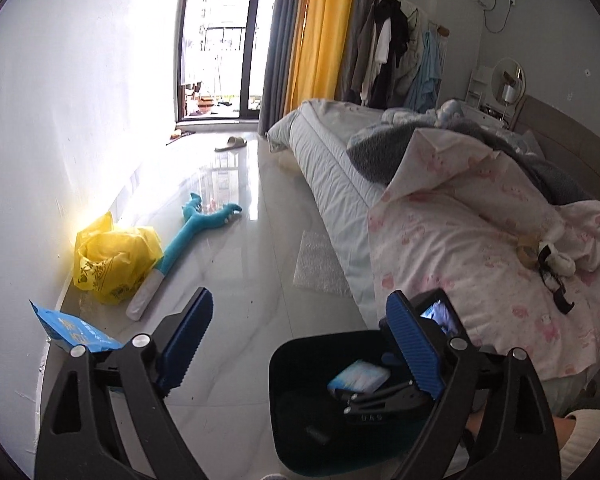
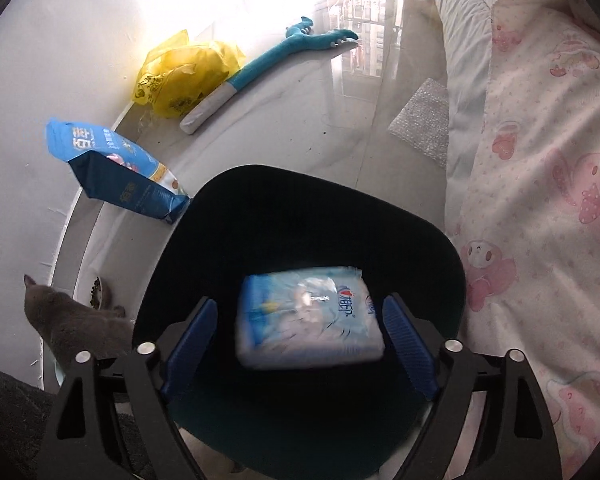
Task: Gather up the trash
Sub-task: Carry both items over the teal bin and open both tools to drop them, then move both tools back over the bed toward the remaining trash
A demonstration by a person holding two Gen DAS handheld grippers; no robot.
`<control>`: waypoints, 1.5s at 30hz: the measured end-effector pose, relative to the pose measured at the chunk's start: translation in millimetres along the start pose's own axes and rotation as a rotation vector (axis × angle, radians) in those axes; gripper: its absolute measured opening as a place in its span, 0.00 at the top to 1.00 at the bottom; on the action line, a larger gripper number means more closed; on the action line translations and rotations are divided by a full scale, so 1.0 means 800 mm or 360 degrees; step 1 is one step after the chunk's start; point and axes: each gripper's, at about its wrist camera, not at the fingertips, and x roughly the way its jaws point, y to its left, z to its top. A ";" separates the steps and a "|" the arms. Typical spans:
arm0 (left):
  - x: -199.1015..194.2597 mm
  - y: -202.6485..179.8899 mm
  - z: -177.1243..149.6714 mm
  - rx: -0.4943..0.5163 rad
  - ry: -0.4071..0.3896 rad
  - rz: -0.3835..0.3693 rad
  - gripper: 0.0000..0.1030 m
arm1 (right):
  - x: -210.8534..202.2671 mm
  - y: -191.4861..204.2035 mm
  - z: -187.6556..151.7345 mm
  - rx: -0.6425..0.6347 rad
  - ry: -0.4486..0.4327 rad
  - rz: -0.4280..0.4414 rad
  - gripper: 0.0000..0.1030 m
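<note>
Our right tool hangs open above the tissue pack in the bin; left tool open too. The pack looks soft, light, slippery; we'd pinch its short edges.

Each black hand-held gripper has ribbed blue pads and silver screws.

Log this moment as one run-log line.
right hand-held gripper: open over bin | tissue pack: blurred, between fingers, released | left hand-held gripper: open, empty

Glossy floor carries yellow bag, blue pouch, black bin.
</note>
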 end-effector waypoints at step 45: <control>0.010 -0.235 0.029 0.0244 -0.0094 -0.0324 0.05 | -0.334 -0.217 -0.106 -0.0036 -0.0899 -0.0310 0.05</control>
